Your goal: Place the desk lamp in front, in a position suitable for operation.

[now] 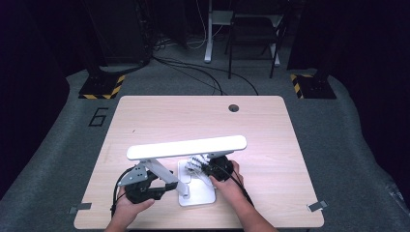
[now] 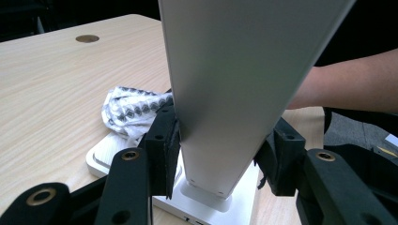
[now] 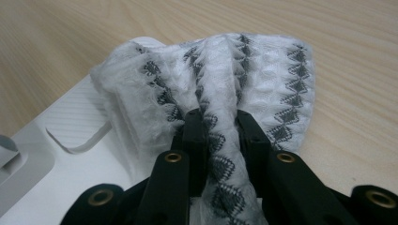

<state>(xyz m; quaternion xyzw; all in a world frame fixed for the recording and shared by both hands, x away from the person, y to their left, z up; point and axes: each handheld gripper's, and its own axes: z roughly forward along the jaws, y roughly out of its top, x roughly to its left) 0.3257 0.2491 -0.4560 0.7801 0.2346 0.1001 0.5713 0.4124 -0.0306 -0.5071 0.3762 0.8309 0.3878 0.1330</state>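
Observation:
A white desk lamp stands near the table's front edge, its lit head bar (image 1: 186,147) above its flat white base (image 1: 198,195). My left gripper (image 1: 166,187) is shut on the lamp's slanted arm (image 2: 234,84), with a black pad pressed against each side. My right gripper (image 3: 220,126) is shut on a bunched white cloth with a grey zigzag pattern (image 3: 253,79). The cloth (image 1: 195,163) lies over the far edge of the lamp base (image 3: 70,140), with part of it resting on the wood. The right gripper (image 1: 207,169) is just right of the cloth, under the head bar.
The light wooden table (image 1: 145,121) has a round cable hole (image 1: 233,108) at the back. Tape tabs (image 1: 315,206) mark the front corners. A person's forearm (image 2: 347,86) crosses behind the lamp arm. Stands and cables sit on the dark floor beyond.

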